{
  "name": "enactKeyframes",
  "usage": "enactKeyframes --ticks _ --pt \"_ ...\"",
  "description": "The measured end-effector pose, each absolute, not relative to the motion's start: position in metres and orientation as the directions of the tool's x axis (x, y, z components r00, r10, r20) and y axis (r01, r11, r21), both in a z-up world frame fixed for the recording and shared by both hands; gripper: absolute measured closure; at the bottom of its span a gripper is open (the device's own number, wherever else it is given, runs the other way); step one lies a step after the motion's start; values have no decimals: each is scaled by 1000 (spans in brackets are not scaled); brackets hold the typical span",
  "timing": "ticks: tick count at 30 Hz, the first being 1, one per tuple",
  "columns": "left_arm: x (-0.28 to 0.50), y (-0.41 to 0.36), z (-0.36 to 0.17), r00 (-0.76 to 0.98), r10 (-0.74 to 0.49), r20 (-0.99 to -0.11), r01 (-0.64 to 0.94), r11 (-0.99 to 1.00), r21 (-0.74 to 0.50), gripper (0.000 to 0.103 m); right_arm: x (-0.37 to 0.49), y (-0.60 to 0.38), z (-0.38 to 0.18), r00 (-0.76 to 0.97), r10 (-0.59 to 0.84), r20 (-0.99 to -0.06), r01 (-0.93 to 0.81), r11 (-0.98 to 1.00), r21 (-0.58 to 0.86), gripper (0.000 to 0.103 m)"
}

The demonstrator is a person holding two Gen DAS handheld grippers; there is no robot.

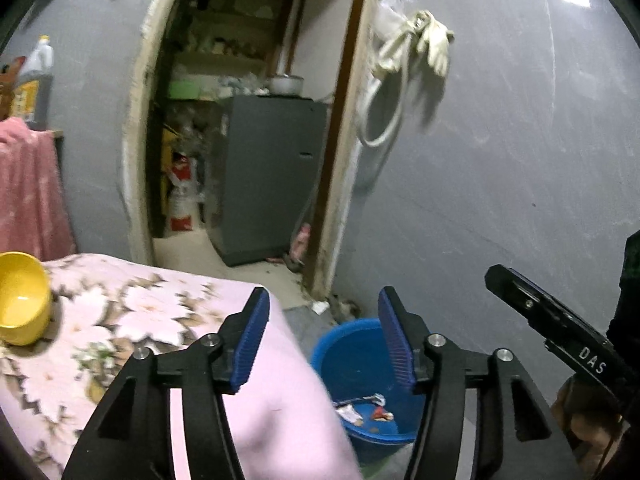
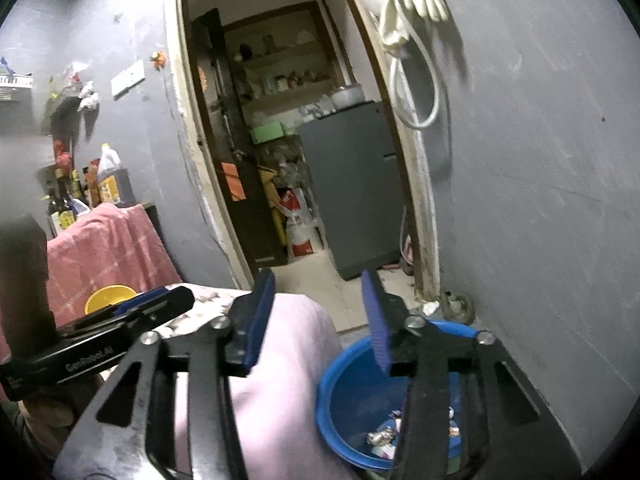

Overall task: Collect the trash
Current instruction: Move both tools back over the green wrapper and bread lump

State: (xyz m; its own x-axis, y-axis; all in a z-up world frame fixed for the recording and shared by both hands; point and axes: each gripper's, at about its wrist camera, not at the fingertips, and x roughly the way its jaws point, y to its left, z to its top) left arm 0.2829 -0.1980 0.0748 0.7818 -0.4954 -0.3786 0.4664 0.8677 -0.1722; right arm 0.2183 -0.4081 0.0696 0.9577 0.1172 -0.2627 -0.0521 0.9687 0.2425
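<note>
At nine o'clock in the left wrist view a round yellow plastic bowl (image 1: 22, 298) sits on the pink cloth printed with pale blossoms (image 1: 120, 312) that covers the table, well clear of the edge and, I judge, no part of the rubbish; toward the centre the left gripper (image 1: 320, 336) hangs with its blue-padded jaws apart and nothing between them, over the cloth's draped corner; the right gripper (image 2: 318, 316) is likewise parted and empty, angled toward five o'clock where the round blue plastic basin (image 2: 348, 364) stands on the floor just beside the table; in it lie the crumpled wrappers and scraps of trash (image 2: 384, 438), so the basin looks to serve as the bin and both claws seem freshly emptied above it; behind, at twelve o'clock, an open doorway shows a grey cabinet (image 1: 272, 176) and cluttered shelves; at one o'clock pale gloves (image 1: 434, 40) hang on the scuffed grey wall (image 1: 520, 160).
</note>
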Motion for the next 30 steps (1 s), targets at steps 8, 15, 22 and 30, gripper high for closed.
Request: enactKeyframes --ticks 8,15,22,30 --pt "262 -134 95 871 -387 -303 345 921 -182 20 213 -364 87 966 148 -210 -99 969 224 4" --pt "239 -83 102 936 -264 -232 225 957 -183 5 210 -327 97 971 179 -157 -142 965 221 0" --pt "224 -43 92 960 -155 -234 117 979 -169 4 209 -290 95 965 233 -123 -207 959 195 0" --pt "211 -11 74 975 -49 -217 20 991 -135 4 215 -256 87 954 281 -103 -266 953 144 0"
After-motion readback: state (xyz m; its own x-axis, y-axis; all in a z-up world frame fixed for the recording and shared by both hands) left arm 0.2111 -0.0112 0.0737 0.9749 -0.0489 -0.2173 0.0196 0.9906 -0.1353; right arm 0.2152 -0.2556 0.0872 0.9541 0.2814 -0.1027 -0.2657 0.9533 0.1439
